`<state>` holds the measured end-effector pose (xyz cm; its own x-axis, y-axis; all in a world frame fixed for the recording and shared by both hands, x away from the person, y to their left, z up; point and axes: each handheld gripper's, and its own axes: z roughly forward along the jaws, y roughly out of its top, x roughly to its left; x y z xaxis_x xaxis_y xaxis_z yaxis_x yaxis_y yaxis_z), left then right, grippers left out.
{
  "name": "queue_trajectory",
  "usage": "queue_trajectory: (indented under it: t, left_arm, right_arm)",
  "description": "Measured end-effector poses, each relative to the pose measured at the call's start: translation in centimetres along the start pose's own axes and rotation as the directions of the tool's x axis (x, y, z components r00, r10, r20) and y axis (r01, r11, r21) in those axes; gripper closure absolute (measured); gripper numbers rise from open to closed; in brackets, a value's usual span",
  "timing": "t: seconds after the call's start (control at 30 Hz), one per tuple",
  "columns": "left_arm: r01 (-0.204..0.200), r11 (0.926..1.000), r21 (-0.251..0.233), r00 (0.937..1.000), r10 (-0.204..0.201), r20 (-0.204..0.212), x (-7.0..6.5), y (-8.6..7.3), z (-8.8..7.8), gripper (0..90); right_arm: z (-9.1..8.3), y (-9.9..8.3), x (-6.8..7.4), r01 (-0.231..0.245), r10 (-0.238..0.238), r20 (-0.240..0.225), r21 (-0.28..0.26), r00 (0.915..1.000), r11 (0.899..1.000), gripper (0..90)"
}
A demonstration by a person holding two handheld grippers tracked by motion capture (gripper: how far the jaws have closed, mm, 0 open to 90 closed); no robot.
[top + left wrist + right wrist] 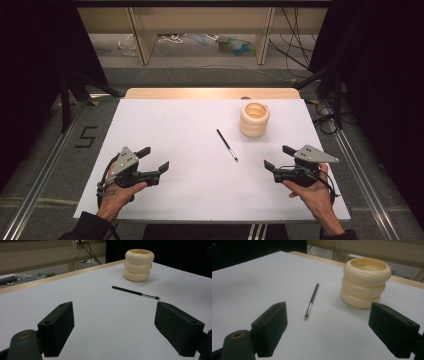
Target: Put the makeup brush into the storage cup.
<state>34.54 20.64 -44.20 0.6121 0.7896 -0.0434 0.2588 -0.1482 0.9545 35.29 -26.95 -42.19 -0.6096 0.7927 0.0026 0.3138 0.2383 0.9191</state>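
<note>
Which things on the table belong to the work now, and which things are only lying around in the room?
Belong to the work:
- thin black brush, lying flat on the white table
- cream ribbed holder, upright, apart from the brush
- left tongs and right tongs, both open, holding nothing

Lying about:
- cables on the floor
- clutter under the far shelf

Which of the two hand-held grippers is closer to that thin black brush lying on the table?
The right gripper, by a little. The brush lies flat, left of and just beyond its open jaws. The left gripper, also open, sits farther off on the brush's other side. Neither touches it.
</note>
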Motion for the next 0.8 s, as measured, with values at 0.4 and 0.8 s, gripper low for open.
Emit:
queue_trajectory:
  t: [0.4, 0.8]
  left_arm:
    - [0.001, 1.0000, -0.002, 1.0000, -0.001, 0.001, 0.1, 0.0, 0.0, 16.0]
    - [-0.005, 1.0000, 0.001, 1.0000, 0.005, 0.001, 0.1, 0.0, 0.1, 16.1]
  right_arm:
    - [2.6, 2.7, -0.6, 0.010, -0.010, -0.002, 0.104, 0.9999, 0.995, 16.3]
    - [5.8, 4.6, -0.3, 0.046, -0.038, -0.037, 0.241, 0.9986, 0.969, 17.9]
